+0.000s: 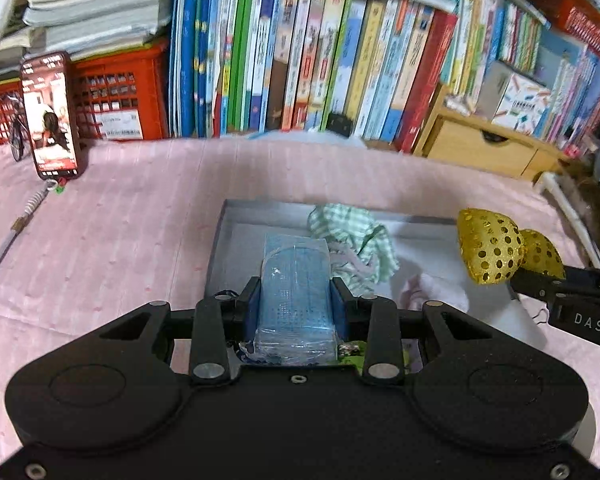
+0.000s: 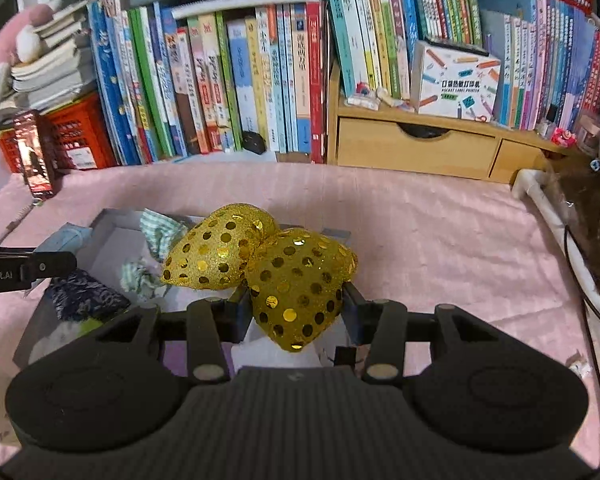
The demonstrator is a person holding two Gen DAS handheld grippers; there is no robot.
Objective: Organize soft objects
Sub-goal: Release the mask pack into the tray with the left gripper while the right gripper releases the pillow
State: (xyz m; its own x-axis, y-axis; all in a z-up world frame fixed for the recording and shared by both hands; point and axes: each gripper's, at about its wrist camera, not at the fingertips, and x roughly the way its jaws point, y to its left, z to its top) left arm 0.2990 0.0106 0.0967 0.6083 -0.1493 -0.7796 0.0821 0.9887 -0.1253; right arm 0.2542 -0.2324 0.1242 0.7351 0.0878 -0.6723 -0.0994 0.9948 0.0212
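2 padded gold hearts [image 2: 260, 264], glittery with shiny sequin dots, sit clamped in the right gripper [image 2: 296, 300] at 12 o'clock above the grey box [image 2: 100, 220]; left gripper [image 1: 296, 296] grasps a blue wrapped pack [image 1: 294, 284].

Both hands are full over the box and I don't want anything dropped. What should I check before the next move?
1. Left tool shut on the blue pack: ok.
2. Right tool shut on the gold bow: ok.
3. Blue pack over the grey box: ok.
4. Gold bow over the box: ok.
5. Free room beside the green checked cloth: cannot tell.
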